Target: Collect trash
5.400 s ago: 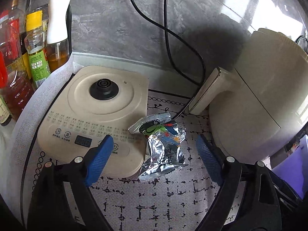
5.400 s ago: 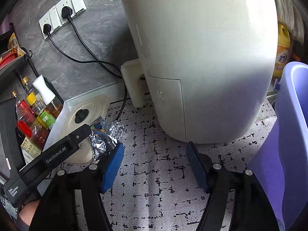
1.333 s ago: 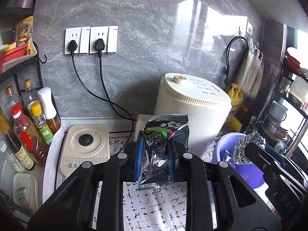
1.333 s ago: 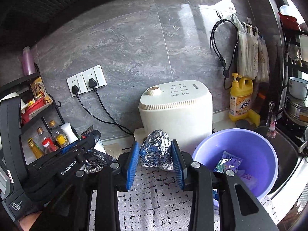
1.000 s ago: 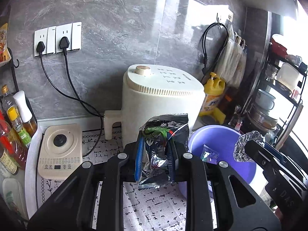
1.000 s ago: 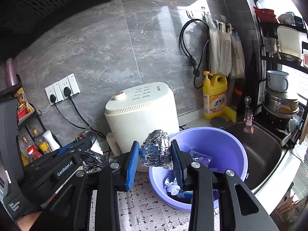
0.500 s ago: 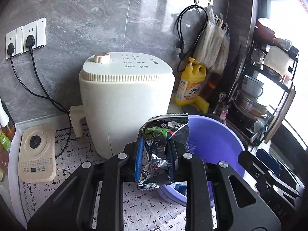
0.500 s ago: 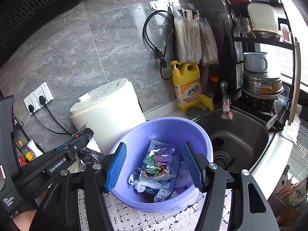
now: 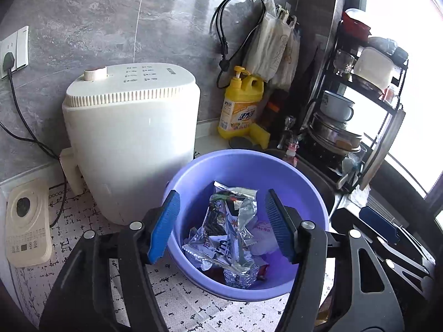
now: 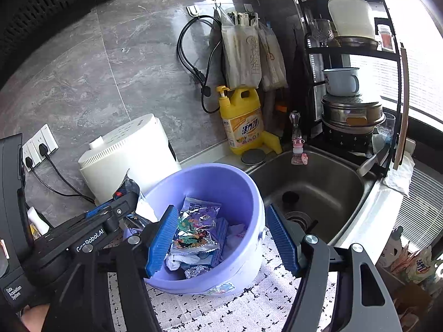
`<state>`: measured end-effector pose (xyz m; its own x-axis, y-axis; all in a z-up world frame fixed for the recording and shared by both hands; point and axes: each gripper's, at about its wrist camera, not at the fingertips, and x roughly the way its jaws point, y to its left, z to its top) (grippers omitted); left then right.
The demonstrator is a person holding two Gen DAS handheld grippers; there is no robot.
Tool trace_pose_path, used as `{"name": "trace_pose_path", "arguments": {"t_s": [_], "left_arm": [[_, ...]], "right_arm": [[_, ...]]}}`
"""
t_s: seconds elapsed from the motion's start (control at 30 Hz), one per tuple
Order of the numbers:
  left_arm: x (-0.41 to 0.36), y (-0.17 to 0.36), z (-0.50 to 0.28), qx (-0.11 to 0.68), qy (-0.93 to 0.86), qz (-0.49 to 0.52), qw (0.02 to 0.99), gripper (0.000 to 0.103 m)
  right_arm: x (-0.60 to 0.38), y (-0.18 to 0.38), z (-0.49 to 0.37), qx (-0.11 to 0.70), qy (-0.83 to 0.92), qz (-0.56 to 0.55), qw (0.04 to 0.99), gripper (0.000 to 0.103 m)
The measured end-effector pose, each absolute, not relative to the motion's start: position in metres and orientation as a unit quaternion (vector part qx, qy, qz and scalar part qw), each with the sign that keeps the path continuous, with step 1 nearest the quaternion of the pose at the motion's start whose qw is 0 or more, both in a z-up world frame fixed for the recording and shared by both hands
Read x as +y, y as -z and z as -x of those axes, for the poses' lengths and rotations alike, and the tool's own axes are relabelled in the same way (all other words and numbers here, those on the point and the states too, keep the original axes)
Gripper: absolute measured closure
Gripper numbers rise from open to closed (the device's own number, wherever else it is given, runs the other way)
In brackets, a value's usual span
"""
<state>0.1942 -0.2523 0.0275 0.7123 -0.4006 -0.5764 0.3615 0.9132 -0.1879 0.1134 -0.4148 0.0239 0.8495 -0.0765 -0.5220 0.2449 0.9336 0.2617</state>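
**Both hand-held grippers released over the purple basin**

Left hand-held gripper [image 9: 221, 222] hangs above the purple basin [image 9: 193, 177] with its blue pads spread wide and nothing between them. Directly below the gap, a silver snack wrapper [image 9: 234, 213] lies inside the basin on top of other crumpled packets. Right hand-held gripper [image 10: 221, 238] is likewise released, its blue fingers [image 10: 162, 239] wide apart over the basin's near rim, holding nothing. From the right wrist view, a colourful foil packet [image 10: 195, 232] and a small ball of foil [image 10: 198, 271] sit among the trash at the bottom.

The basin stands on a patterned mat [image 10: 221, 310] on the tabletop, just beside a cream air fryer [image 9: 130, 138] and next to the steel sink [image 10: 318, 182]. A yellow detergent bottle [image 9: 241, 108] stands against the grey wall behind.
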Motion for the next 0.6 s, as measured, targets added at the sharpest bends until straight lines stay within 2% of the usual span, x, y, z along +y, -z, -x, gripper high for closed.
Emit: {"name": "trace_pose_path", "arguments": {"t_s": [0.07, 0.2, 0.5, 0.6], "left_arm": [[-0.25, -0.028, -0.192, 0.32, 0.205, 0.03, 0.924, 0.035], [-0.232, -0.033, -0.188, 0.312, 0.182, 0.031, 0.932, 0.026], [-0.179, -0.047, -0.172, 0.294, 0.128, 0.042, 0.946, 0.019], [-0.161, -0.051, -0.165, 0.289, 0.109, 0.046, 0.95, 0.016]], "right_arm": [[-0.415, -0.024, -0.112, 0.262, 0.086, -0.161, 0.948, 0.037], [-0.41, -0.027, -0.112, 0.263, 0.079, -0.156, 0.949, 0.037], [-0.39, -0.034, -0.114, 0.263, 0.055, -0.15, 0.951, 0.037], [-0.38, -0.037, -0.115, 0.264, 0.043, -0.146, 0.953, 0.034]]}}
